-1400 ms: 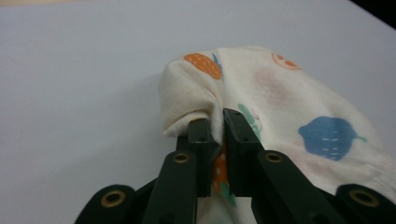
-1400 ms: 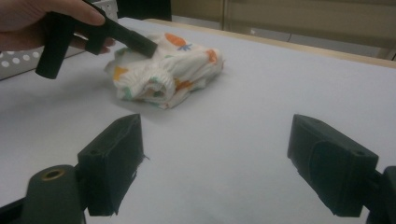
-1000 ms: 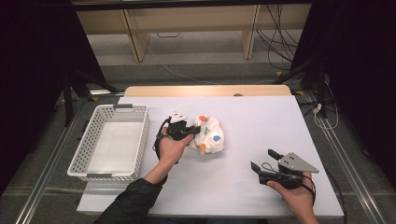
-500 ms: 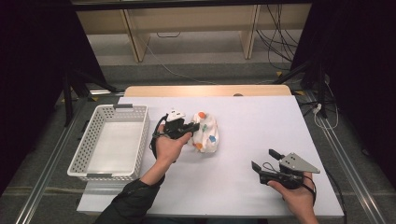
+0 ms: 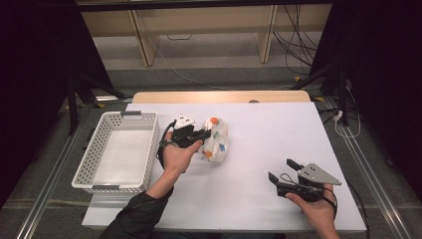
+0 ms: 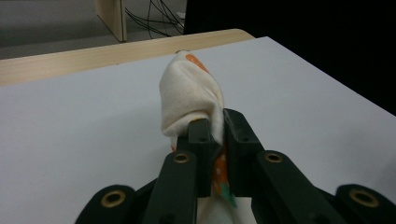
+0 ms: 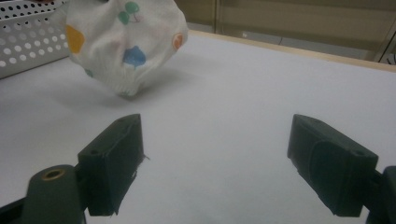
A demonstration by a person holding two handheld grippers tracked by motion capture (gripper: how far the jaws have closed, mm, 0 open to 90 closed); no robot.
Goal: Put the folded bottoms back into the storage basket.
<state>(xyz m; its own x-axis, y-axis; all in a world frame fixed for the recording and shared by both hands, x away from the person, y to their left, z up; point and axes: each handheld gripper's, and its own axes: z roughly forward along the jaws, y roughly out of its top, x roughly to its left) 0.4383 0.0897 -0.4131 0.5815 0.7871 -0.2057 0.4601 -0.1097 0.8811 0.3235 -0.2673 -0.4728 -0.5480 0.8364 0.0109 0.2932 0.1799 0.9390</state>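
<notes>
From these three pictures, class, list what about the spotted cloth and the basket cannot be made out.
- Spotted cloth: its pinched edge, hidden between the left gripper jaws in the left gripper view.
- Cloth top, cut off by the upper edge in the right gripper view.
- White basket: near inner wall, hidden by its rim in the high view.

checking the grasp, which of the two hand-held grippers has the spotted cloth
The left hand-held gripper: its jaws are shut on the white spotted cloth, beside the basket. The right hand-held gripper has open jaws holding nothing.

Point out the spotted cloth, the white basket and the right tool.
spotted cloth (image 5: 217,142), high view, its white middle.
white basket (image 5: 85,164), high view, left wall.
right tool (image 5: 283,171), high view, midway between fingertips.
</notes>
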